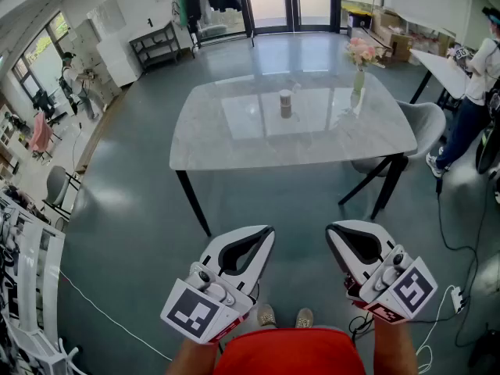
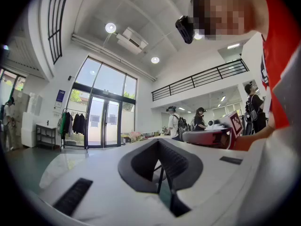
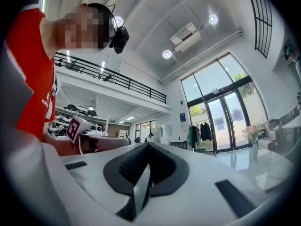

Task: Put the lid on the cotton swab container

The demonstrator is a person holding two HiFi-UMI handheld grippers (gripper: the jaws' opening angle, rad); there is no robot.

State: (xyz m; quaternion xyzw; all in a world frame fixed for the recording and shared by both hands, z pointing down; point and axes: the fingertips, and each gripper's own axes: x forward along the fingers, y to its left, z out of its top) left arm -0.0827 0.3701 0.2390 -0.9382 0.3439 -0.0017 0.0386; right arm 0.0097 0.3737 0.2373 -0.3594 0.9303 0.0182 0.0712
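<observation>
A: Where's the thing we're after?

B: Out in the middle of the pale, stone-look rectangular worktop (image 1: 234, 143). It's the small cylindrical cotton swab container (image 1: 286, 102), standing upright, pale above and brownish below, well apart from both tools. A slim glass vase of pink flowers (image 1: 358, 73) stands near it, toward the right edge.

A: And the lid?

B: Too small to tell from here. I can't say whether it sits on the container or lies beside it.

A: The tools?

B: The white left tool (image 1: 264, 233) and the white right tool (image 1: 336, 230) are both held low, close to the person's body and short of the worktop. Each has its jaws pressed together with nothing between them, and both gripper views show it plainly.

A: How will it handle, you reckon?

B: Light, I'd judge: thin, stiff plastic, likely smooth, so easy to tip or skid on that glossy top. I'd steady the container low on its wall with one tool and take the lid by its rim with the other, pinching gently. Squeeze hard and the wall may flex, or the lid may shoot out sideways. Mind the vase on the approach.
</observation>
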